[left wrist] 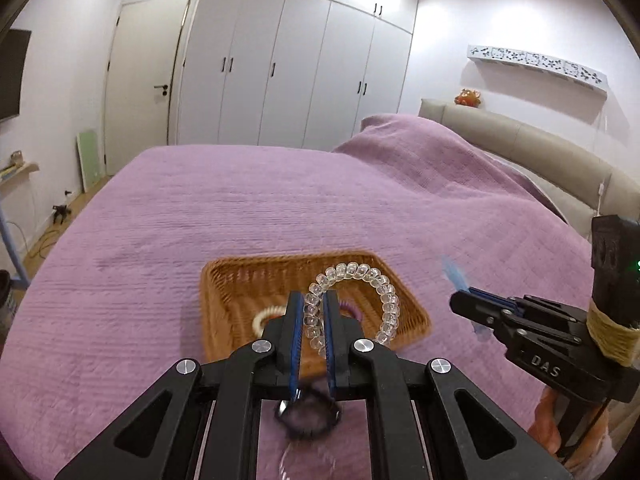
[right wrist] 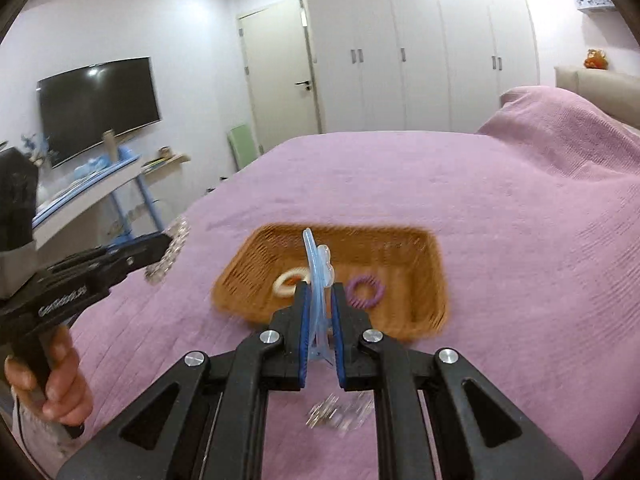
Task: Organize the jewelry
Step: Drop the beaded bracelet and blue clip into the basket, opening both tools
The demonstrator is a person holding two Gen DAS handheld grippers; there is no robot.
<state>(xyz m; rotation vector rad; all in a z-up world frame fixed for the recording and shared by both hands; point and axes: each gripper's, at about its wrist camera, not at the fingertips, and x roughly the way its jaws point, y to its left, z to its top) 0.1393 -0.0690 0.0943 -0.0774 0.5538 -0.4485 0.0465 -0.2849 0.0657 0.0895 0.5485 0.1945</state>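
Note:
A brown wicker basket (left wrist: 240,280) (right wrist: 400,248) sits on the purple bed. It holds a cream ring (right wrist: 289,281) (left wrist: 267,315) and a purple spiral ring (right wrist: 365,290). My left gripper (left wrist: 312,300) is shut on a clear spiral bracelet (left wrist: 378,280), held above the basket's near side; the bracelet also shows in the right wrist view (right wrist: 170,254). My right gripper (right wrist: 318,290) is shut on a light blue hair clip (right wrist: 316,264), in front of the basket. In the left wrist view the right gripper (left wrist: 460,300) is to the right with the clip (left wrist: 452,272).
A black fuzzy hair tie (left wrist: 308,412) and a clear ring (left wrist: 308,464) lie on the bedspread (left wrist: 200,208) under my left gripper. Small silvery pieces (right wrist: 336,412) lie under my right gripper. A pillow mound and beige headboard (left wrist: 520,136) are far right.

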